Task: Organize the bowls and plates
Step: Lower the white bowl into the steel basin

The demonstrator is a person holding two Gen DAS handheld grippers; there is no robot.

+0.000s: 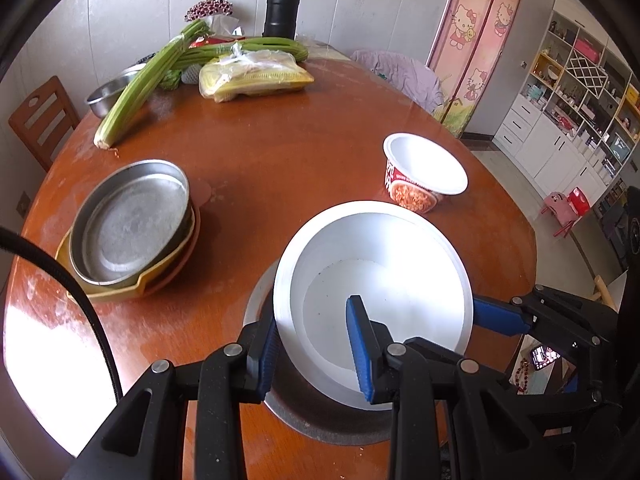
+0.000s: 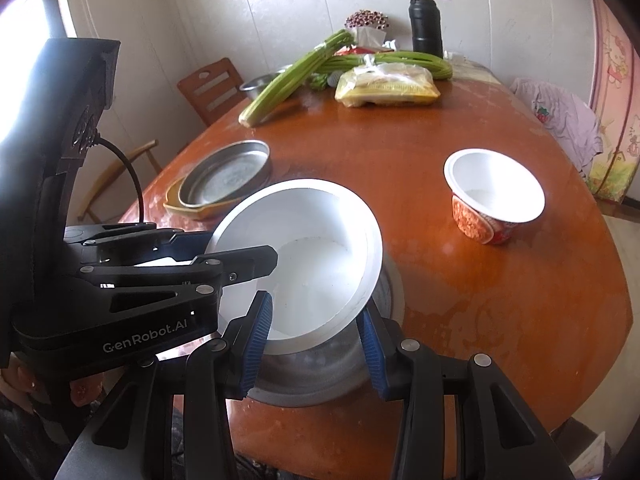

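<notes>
A large white bowl [image 1: 384, 276] [image 2: 316, 248] is held tilted over a metal plate [image 1: 312, 420] [image 2: 320, 376] near the table's front edge. My left gripper [image 1: 316, 344] has one finger outside the bowl's left rim and one inside it, gripping the wall. My right gripper [image 2: 316, 340] straddles the bowl's near rim from the other side with its jaws apart; one blue finger [image 1: 496, 316] shows in the left view. A stack with a metal pan [image 1: 132, 220] [image 2: 228, 176] on a yellow dish sits to the left. A white noodle cup [image 1: 424, 172] [image 2: 492, 196] stands to the right.
At the far end of the round wooden table [image 1: 280, 140] lie celery stalks [image 1: 148, 80], a yellow food bag [image 1: 256, 76], a small steel bowl [image 1: 108, 94] and a black flask [image 1: 280, 8]. A wooden chair [image 1: 40, 120] stands at the left.
</notes>
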